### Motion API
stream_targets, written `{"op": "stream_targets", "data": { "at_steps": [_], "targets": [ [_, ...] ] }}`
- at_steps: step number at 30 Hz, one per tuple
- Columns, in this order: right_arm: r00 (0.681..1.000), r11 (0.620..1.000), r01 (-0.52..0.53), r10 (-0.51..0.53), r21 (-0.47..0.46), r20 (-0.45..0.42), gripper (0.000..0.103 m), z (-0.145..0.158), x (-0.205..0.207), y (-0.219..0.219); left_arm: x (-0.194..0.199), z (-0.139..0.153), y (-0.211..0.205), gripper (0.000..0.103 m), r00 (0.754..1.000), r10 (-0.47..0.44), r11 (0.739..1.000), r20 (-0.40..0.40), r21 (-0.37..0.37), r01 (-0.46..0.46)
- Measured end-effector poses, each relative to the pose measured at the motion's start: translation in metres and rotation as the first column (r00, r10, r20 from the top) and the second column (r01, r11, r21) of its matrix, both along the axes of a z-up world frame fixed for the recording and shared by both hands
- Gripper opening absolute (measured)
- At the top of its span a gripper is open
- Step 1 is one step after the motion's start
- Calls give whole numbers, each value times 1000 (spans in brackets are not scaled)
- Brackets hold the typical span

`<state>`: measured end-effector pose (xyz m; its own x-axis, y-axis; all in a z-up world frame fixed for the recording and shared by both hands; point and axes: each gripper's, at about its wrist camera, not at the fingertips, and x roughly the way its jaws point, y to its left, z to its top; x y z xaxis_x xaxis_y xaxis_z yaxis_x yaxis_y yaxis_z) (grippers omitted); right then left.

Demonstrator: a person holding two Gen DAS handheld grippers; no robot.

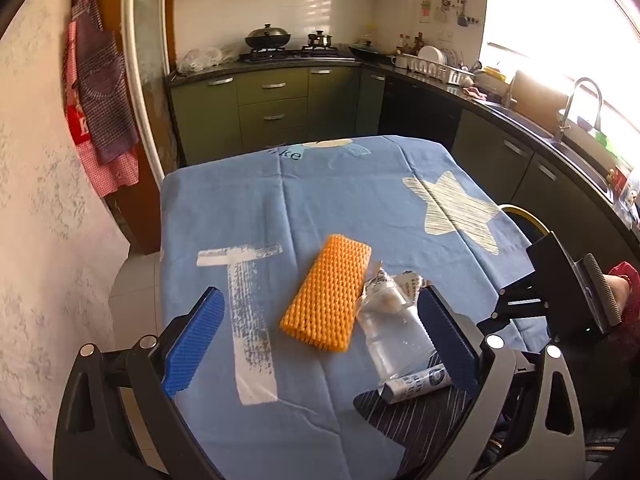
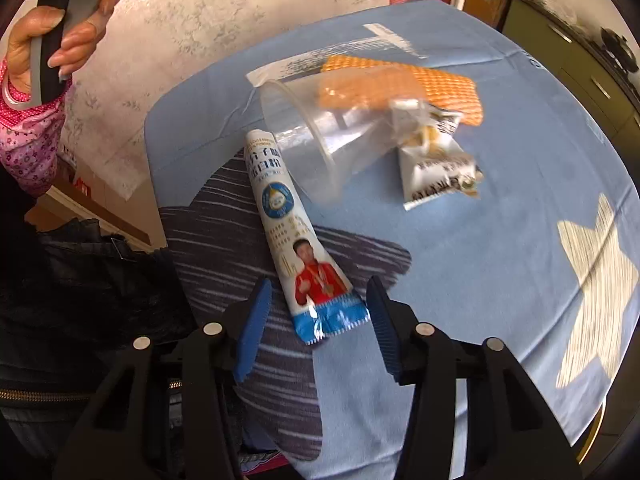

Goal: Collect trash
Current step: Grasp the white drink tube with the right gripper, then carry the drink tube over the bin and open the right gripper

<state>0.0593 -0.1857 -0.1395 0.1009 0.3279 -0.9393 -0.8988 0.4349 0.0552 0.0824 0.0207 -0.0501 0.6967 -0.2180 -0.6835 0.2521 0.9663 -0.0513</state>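
Note:
Several pieces of trash lie on the blue tablecloth (image 1: 340, 196) (image 2: 492, 264). They are an orange foam net (image 1: 326, 292) (image 2: 444, 84), a clear plastic cup (image 1: 394, 336) (image 2: 316, 140) on its side, a crumpled snack wrapper (image 1: 408, 282) (image 2: 436, 172) and a long white-and-blue packet (image 1: 418, 384) (image 2: 286, 232). My left gripper (image 1: 320, 294) is open wide over the table's near edge, with the net and cup between its blue pads and neither touched. My right gripper (image 2: 319, 281) is open, and the packet's blue end lies between its pads, not pinched.
The table's near edge meets the person's dark clothing (image 2: 100, 280). A hand (image 2: 56, 40) grips the left tool's handle. Green cabinets (image 1: 272, 108), a stove with pots (image 1: 268, 38) and a sink (image 1: 580, 120) line the far walls. Aprons (image 1: 100, 100) hang at left. A yellow chair edge (image 1: 520, 212) shows at right.

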Motion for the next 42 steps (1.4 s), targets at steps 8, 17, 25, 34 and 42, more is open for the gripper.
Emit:
{"op": "stream_targets", "data": {
  "at_steps": [8, 17, 25, 34, 42],
  "targets": [
    [999, 998, -49, 50, -50, 17, 40, -5, 1, 11, -6, -12, 22, 96, 999, 44, 998, -14, -43, -44],
    [997, 996, -74, 75, -52, 15, 28, -4, -3, 13, -5, -13, 19, 96, 999, 31, 999, -15, -44, -32],
    [998, 998, -65, 66, -23, 21, 24, 5, -15, -4, -4, -14, 14, 96, 999, 28, 999, -17, -34, -28],
    [997, 997, -68, 68, 22, 24, 24, 16, -34, -26, 0, -14, 3, 96, 1000, 13, 1000, -21, -21, -13],
    [983, 987, 142, -149, 74, 104, 24, 48, -17, -81, -2, -12, -10, 96, 1000, -25, 1000, -17, -1, 25]
  ]
}}
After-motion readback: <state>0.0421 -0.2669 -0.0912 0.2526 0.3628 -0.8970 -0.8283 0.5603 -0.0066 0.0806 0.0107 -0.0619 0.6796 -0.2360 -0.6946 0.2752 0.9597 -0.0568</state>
